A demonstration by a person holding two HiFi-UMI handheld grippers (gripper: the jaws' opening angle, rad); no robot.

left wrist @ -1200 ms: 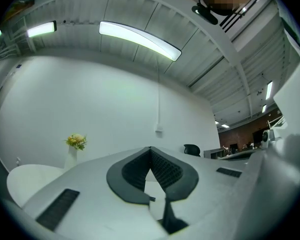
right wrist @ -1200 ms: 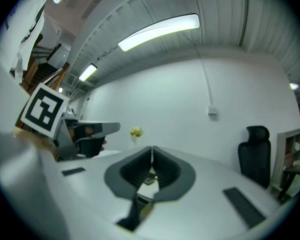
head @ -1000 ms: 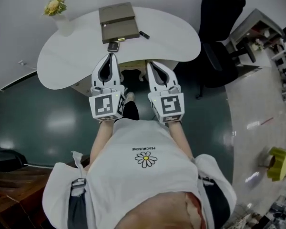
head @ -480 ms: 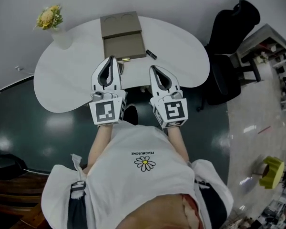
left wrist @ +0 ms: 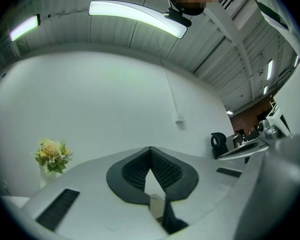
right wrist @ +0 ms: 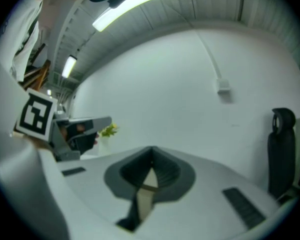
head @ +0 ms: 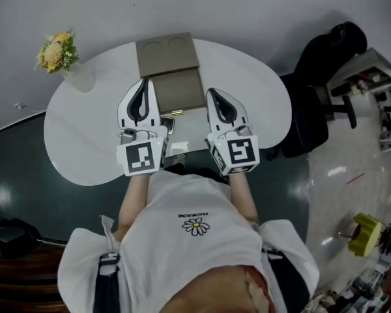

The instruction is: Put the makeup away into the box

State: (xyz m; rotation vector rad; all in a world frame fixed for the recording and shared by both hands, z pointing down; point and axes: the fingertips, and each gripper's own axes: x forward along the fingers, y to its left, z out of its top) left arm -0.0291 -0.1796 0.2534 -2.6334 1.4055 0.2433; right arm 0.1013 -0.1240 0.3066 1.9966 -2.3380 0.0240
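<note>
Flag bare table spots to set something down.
Free: the table's left lobe, between the flower vase and the left gripper; its right lobe, from the box out to the rim. Crowded: the middle, where the box, small items at its front and the right gripper bunch together.

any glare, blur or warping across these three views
Head view: sharp, edges bowed, faint light patches on the glossy dark green floor. Left gripper view: curved white ceiling light strip blown out, corners black. Right gripper view: softest, everything slightly blurred, same black corners.

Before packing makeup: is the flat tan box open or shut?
Open: the tan box's lid lies flipped back behind its tray.
</note>
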